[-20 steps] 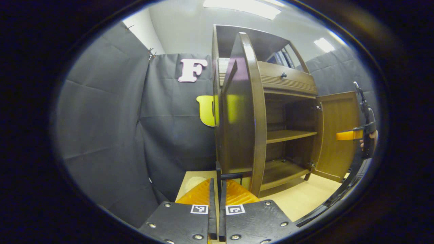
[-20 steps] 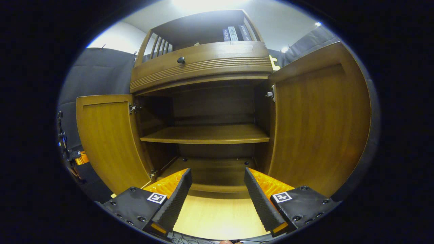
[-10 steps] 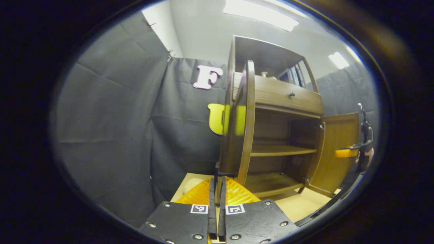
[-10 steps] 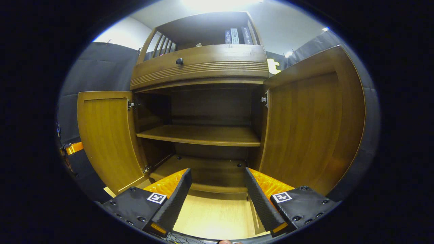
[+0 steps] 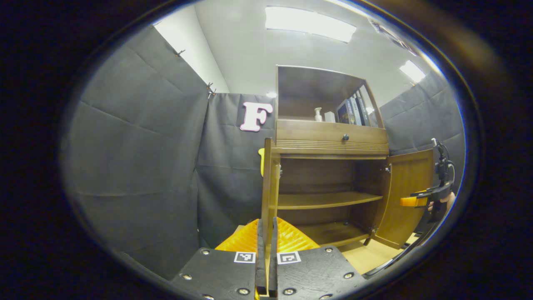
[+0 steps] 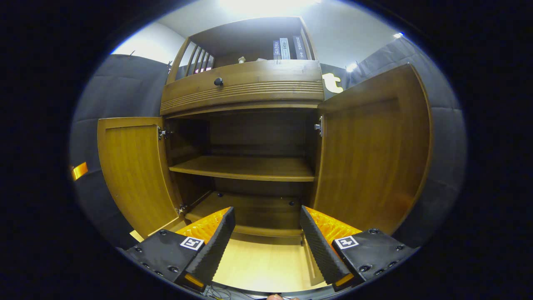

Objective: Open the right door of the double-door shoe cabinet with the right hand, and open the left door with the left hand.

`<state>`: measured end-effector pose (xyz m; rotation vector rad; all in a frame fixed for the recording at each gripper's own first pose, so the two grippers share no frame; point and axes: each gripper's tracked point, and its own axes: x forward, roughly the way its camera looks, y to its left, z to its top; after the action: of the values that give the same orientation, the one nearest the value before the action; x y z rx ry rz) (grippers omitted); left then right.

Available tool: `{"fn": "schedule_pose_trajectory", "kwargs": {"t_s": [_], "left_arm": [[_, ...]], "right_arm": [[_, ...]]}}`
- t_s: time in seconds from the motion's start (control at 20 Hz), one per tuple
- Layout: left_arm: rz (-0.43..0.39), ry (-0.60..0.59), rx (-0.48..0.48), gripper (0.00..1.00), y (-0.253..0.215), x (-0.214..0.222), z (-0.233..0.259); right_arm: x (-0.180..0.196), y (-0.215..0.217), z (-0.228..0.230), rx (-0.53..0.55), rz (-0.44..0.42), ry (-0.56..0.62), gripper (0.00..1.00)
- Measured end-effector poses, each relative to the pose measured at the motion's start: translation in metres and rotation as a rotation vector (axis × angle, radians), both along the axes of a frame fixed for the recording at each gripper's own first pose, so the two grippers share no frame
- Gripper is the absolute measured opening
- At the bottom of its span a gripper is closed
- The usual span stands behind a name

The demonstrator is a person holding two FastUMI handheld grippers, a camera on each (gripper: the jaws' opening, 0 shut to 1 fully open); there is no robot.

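The brown wooden shoe cabinet (image 6: pixel 241 89) stands with both doors swung wide, its inner shelf (image 6: pixel 245 166) bare. In the left gripper view the left door (image 5: pixel 268 183) is edge-on and runs down between the closed fingers of my left gripper (image 5: pixel 266 221), which is shut on it. In the right gripper view the left door (image 6: pixel 133 175) and right door (image 6: pixel 370 154) flank the opening. My right gripper (image 6: pixel 266 212) hovers open in front of the lower compartment, holding nothing. It also appears beside the right door (image 5: pixel 410 196) as the right gripper (image 5: pixel 406 202), held by a hand (image 5: pixel 447 200).
A drawer with a dark knob (image 6: pixel 217 81) sits above the opening. Books (image 6: pixel 285 49) and a white bottle (image 5: pixel 318 113) stand on the top shelf. The cabinet rests on a pale wood floor (image 6: pixel 262 266). Black cloth wall (image 5: pixel 137 158) closes in the left side.
The left door has swung further outward with my left gripper shut on it, and now stands edge-on to that camera. The right gripper stayed open and drew back slightly.
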<state>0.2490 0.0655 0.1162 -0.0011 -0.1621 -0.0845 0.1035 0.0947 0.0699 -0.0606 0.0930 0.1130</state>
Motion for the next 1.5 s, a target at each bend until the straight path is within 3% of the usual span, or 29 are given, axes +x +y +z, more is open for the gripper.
{"fn": "schedule_pose_trajectory", "kwargs": {"t_s": [0.15,0.3,0.4,0.5,0.75,1.5], "left_arm": [[-0.017,0.003,-0.011,0.43,-0.024,0.005,-0.001],[0.029,0.048,0.006,0.74,-0.033,0.013,-0.010],[0.009,0.019,0.026,0.95,-0.047,0.017,-0.006],[-0.046,0.039,0.021,0.96,-0.064,0.020,-0.014],[-0.090,0.072,-0.006,0.96,-0.088,0.024,-0.022],[-0.049,0.056,0.021,0.96,-0.079,0.023,-0.021]], "right_arm": [[-0.020,-0.019,0.013,-0.007,-0.030,-0.021,0.96],[-0.034,-0.025,0.017,0.002,-0.036,-0.031,0.97],[-0.039,-0.020,0.015,-0.003,-0.002,-0.026,0.96],[-0.049,-0.027,0.011,-0.040,0.010,-0.012,0.97],[-0.062,-0.029,-0.003,-0.044,0.043,0.016,0.97],[-0.032,0.023,-0.002,-0.012,0.168,0.030,0.97]]}}
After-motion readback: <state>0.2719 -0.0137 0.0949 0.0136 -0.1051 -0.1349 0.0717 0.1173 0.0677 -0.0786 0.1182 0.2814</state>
